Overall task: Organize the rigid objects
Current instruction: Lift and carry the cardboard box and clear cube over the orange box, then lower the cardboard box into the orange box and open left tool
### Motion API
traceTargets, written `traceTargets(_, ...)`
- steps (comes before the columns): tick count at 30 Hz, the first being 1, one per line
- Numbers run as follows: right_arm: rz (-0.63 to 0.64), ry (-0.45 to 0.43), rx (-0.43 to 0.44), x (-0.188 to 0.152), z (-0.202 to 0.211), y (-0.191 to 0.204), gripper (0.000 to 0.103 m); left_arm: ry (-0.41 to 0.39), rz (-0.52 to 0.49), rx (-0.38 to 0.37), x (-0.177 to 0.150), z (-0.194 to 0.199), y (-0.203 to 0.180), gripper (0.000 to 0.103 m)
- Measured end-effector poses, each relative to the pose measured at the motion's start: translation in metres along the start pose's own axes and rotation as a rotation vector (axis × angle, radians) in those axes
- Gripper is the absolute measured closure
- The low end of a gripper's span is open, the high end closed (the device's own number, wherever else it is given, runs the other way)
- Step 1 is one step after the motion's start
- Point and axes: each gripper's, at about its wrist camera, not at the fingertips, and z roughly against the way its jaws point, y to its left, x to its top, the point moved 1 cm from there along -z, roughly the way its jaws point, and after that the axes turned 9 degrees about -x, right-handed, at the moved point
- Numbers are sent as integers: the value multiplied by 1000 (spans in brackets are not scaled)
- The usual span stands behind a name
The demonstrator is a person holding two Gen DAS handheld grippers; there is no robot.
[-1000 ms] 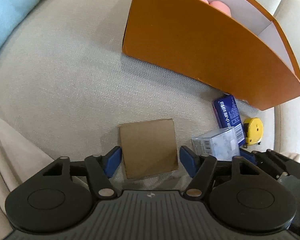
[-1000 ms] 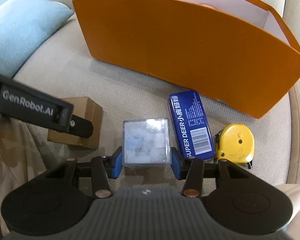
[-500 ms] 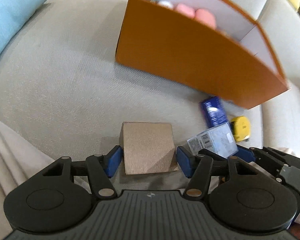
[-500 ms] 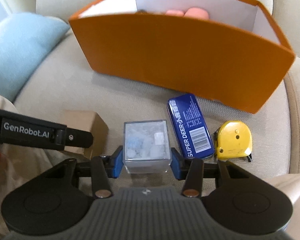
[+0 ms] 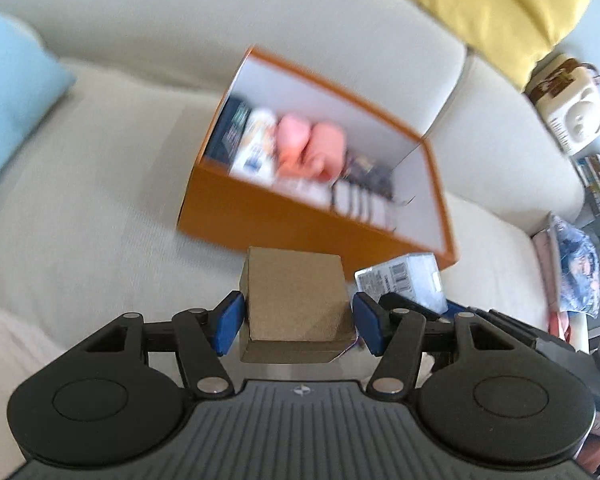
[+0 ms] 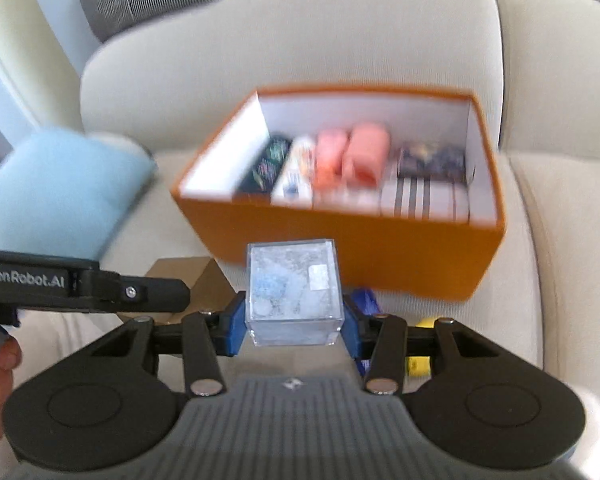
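My left gripper (image 5: pixel 297 322) is shut on a brown cardboard box (image 5: pixel 296 300) and holds it above the sofa seat, in front of the orange box (image 5: pixel 300 224). My right gripper (image 6: pixel 294 326) is shut on a clear plastic cube (image 6: pixel 294 288) with pale bits inside, also lifted in front of the orange box (image 6: pixel 380 256). The orange box holds several items: pink rolls (image 6: pixel 352 152), a dark pack, a white pack and striped boxes. The cube also shows in the left wrist view (image 5: pixel 404 280), and the brown box in the right wrist view (image 6: pixel 184 276).
A blue tin (image 6: pixel 366 300) and a yellow tape measure (image 6: pixel 420 364) lie on the beige sofa seat (image 5: pixel 100 200), mostly hidden behind my right gripper. A light blue cushion (image 6: pixel 60 188) lies at the left. A yellow cushion (image 5: pixel 496 8) sits on the sofa back.
Both grippers have risen from the sofa seat with their boxes held, and the views now look down into the orange box. The frames are motion-blurred.
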Motion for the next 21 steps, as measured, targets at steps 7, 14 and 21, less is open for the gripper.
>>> traceTargets(7, -114, -120, -74, 55, 26, -9, 54, -51, -84, -12, 51, -4, -31, 35)
traceTargets(14, -226, -107, -157, 88, 4, -30, 55, -6, -101, -19, 84, -36, -37, 52)
traceTargets(21, -328, 14, -198, 90, -44, -56, 54, 116, -142, 13, 106, -84, -25, 86)
